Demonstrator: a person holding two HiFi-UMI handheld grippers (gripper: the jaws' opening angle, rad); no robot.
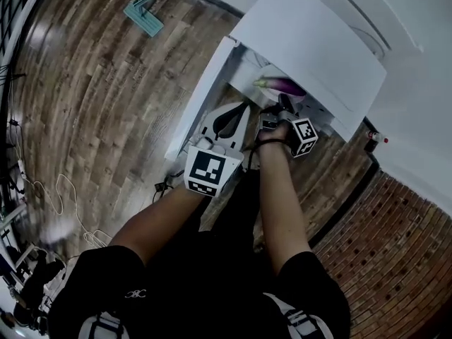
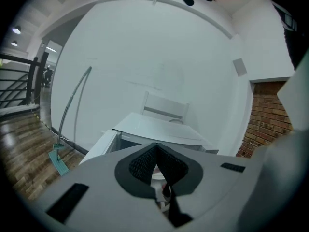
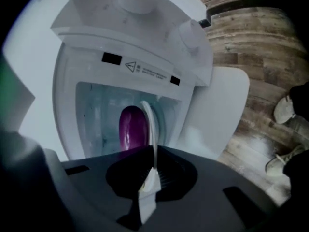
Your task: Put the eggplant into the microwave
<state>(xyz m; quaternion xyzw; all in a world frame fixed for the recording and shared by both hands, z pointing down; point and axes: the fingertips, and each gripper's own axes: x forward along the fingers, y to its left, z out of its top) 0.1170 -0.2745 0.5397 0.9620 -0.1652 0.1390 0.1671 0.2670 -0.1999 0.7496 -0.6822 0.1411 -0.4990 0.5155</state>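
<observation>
Eggplant, glossy, purple and oblong (image 1: 284, 86), is seen in the head view inside the cavity of the white box-shaped microwave (image 1: 311, 41), whose white door (image 1: 201, 101) is swung open; the left gripper (image 1: 240, 111) and the right gripper (image 1: 284, 104) are held at the opening. In the left gripper view the jaws are pressed together, with nothing clamped. In the right gripper view the jaws are closed on the rim of a thin white plate (image 3: 150, 129), and the eggplant is shown just beside that rim.
</observation>
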